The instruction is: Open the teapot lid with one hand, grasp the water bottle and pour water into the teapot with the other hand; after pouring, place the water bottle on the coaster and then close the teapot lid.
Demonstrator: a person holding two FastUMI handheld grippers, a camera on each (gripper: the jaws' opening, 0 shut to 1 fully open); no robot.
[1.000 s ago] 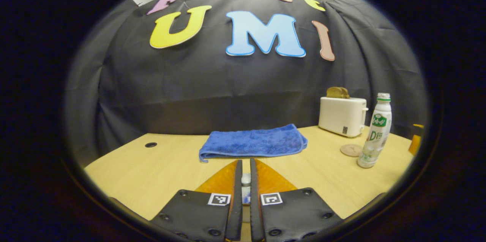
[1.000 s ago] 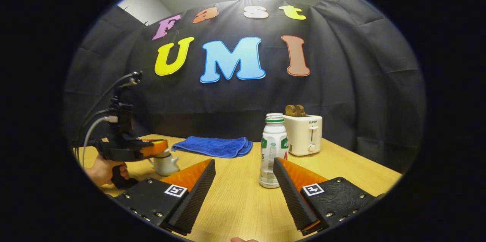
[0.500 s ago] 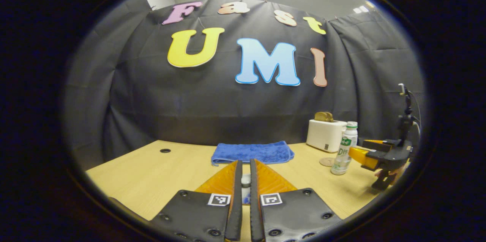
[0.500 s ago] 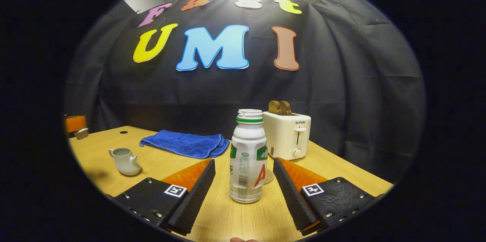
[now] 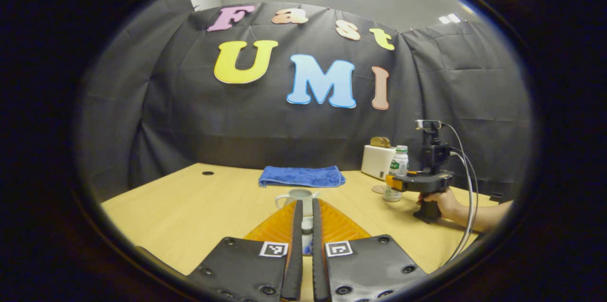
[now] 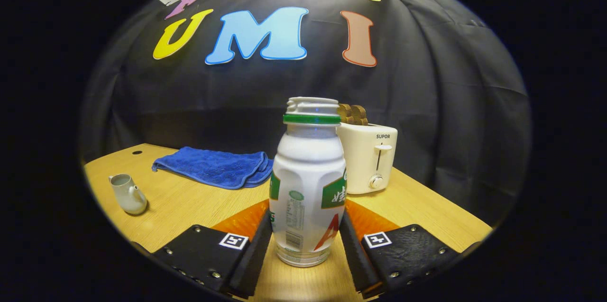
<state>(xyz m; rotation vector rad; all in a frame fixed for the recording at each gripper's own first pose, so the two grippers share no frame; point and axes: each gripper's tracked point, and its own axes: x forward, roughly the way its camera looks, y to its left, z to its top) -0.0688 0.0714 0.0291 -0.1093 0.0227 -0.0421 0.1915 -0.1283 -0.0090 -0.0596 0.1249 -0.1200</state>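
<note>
On the left of the wooden tabletop stands the small pale teapot, lidless, its mouth open to the ceiling and its spout turned toward the middle of the tabletop. From the left gripper view the same pot sits just past the tips of the left tongs, which are drawn almost together with only a thin slit between the fingers. Something small and pale sits pinched in that slit, the teapot lid by the look of it, though it is too hidden to be sure both fingers press it.

Farther back lies a folded blue towel, flat near the black cloth wall.

Right of centre the white water bottle stands upright on the tabletop, green ring at its neck, cap off. The right tongs are set around its lower body, one finger against each side, so they look to have closed onto it. From the left gripper view a hand grips that tool's handle, cables trailing from it.

Just behind the bottle sits a white toaster with brown slices in its slots, and a round coaster lies on the tabletop beside the bottle's base.
</note>
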